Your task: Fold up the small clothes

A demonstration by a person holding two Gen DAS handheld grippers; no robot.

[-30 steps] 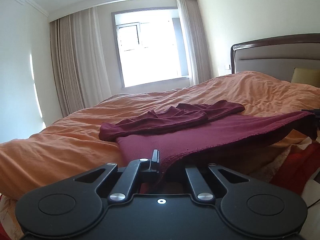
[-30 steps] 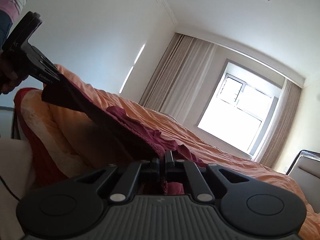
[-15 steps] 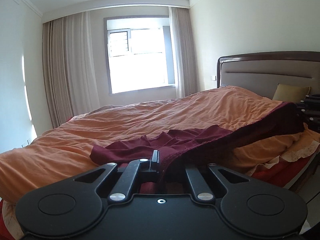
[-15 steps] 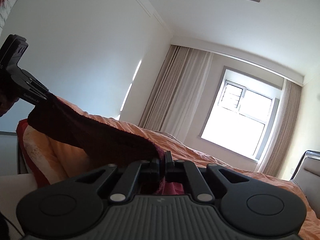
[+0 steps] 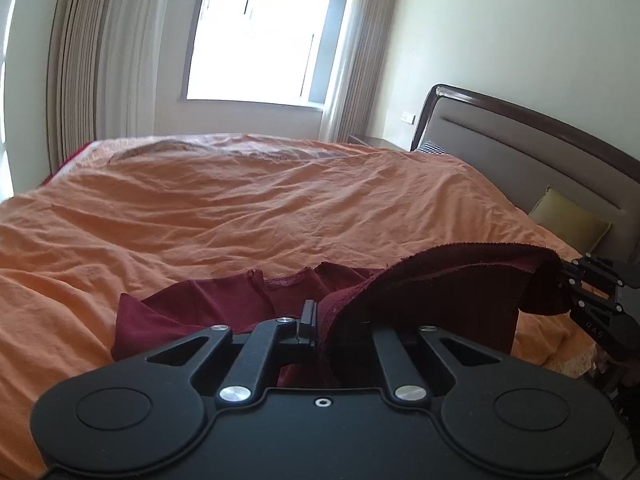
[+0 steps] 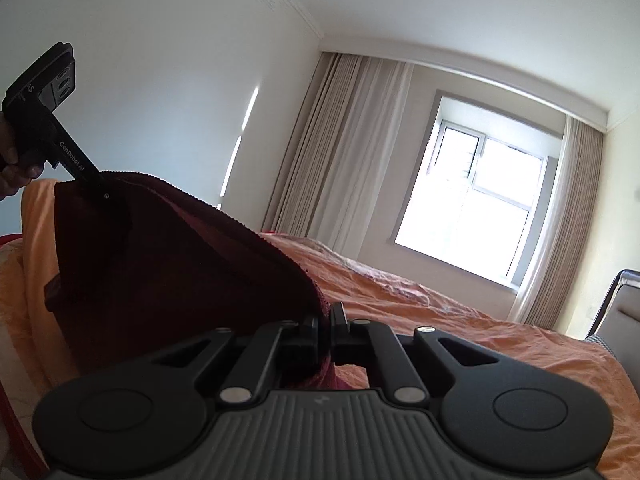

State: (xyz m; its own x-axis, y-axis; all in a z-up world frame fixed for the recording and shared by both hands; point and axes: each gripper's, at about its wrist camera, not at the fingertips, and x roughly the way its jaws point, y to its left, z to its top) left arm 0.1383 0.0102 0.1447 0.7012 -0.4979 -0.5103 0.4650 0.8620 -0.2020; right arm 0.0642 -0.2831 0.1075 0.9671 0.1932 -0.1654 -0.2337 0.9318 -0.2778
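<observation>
Pinching a hem of the maroon garment [image 5: 440, 280], the left gripper [image 5: 316, 322] has its jaws drawn together on the cloth, and the fabric drapes over its right finger so that finger is mostly hidden. The right gripper [image 6: 329, 322] is likewise clamped on the same edge, its jaws nearly touching with a sliver of maroon between them. The hem hangs lifted between the two tools, sagging slightly; the right gripper also shows at the far right of the left wrist view [image 5: 568, 276], gripping the other corner. The rest of the garment, collar included, lies crumpled on the orange bedspread [image 5: 240, 208] just beyond the left gripper. In the right wrist view the cloth's underside is dark and without detail. Farther off stand the headboard [image 5: 520, 148], curtains [image 6: 360, 152] and the bright window [image 5: 256, 32].
</observation>
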